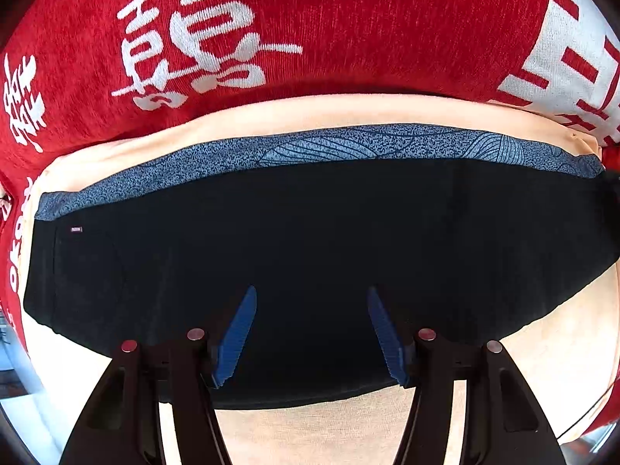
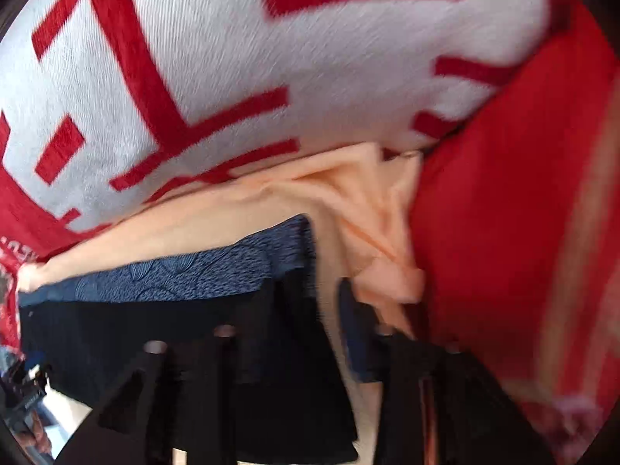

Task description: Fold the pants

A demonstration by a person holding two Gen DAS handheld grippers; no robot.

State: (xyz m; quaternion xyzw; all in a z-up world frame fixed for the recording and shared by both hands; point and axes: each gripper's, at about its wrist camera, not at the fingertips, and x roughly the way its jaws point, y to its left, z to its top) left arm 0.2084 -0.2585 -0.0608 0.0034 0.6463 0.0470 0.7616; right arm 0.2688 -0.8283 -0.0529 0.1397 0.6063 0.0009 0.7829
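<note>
Black pants (image 1: 310, 240) lie folded into a wide band on a peach cloth (image 1: 271, 120), with a blue patterned waistband (image 1: 348, 143) along their far edge. My left gripper (image 1: 312, 298) hovers over the near half of the pants, open and empty, blue pads (image 1: 236, 337) spread wide. In the blurred right wrist view the pants (image 2: 116, 333) and waistband (image 2: 174, 275) lie at the lower left. My right gripper (image 2: 310, 302) is at the pants' right end, fingers apart; its left finger blends into the black fabric, so whether it touches is unclear.
A red blanket with white characters (image 1: 193, 46) covers the surface behind the pants and also shows in the right wrist view (image 2: 271, 58). The peach cloth is bunched at the right (image 2: 372, 224), next to plain red fabric (image 2: 503, 213).
</note>
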